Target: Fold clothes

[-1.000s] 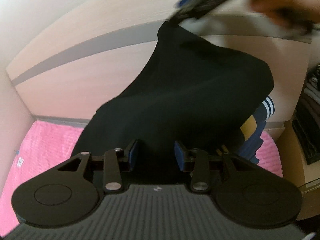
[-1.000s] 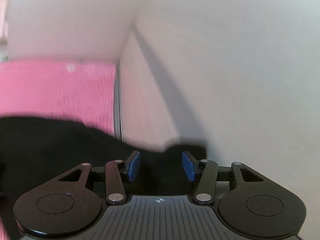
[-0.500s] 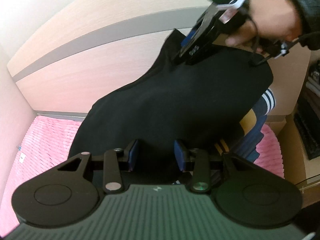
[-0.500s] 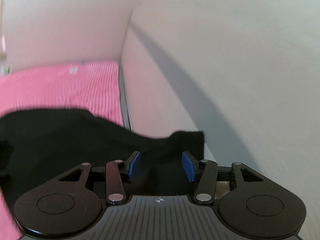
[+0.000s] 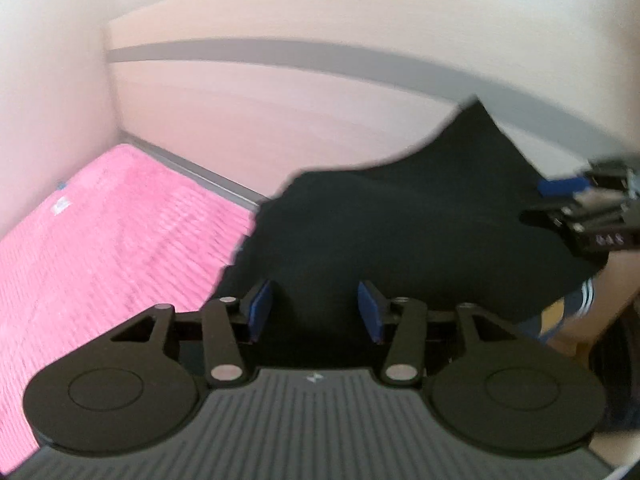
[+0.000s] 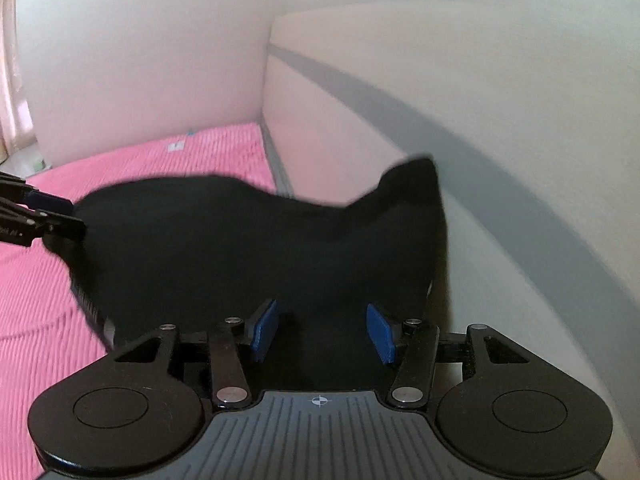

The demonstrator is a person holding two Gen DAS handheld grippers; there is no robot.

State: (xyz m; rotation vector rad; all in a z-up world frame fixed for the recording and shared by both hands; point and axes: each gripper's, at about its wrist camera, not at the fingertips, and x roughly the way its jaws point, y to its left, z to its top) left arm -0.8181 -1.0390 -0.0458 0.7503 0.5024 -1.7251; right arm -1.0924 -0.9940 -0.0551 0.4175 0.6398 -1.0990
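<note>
I am holding a black garment (image 5: 400, 240) stretched between both grippers above the pink bedspread (image 5: 100, 240). The left gripper (image 5: 316, 312) is showing blue pads (image 5: 260, 312) set apart, with black cloth filling the gap; I cannot tell whether they are pinching it. The right gripper (image 6: 320, 330) is presenting the same picture: pads apart, cloth lying between, grip not confirmable. In the left wrist view the right gripper is sitting at three o'clock against the garment's edge; in the right wrist view the left gripper (image 6: 44, 216) is sitting at nine o'clock at the opposite edge. A pointed corner of the garment is standing up at one o'clock in both views. A striped navy item (image 5: 568, 312) is showing beneath the garment at four o'clock. The pale headboard (image 5: 280, 112) with its grey band is running behind.
</note>
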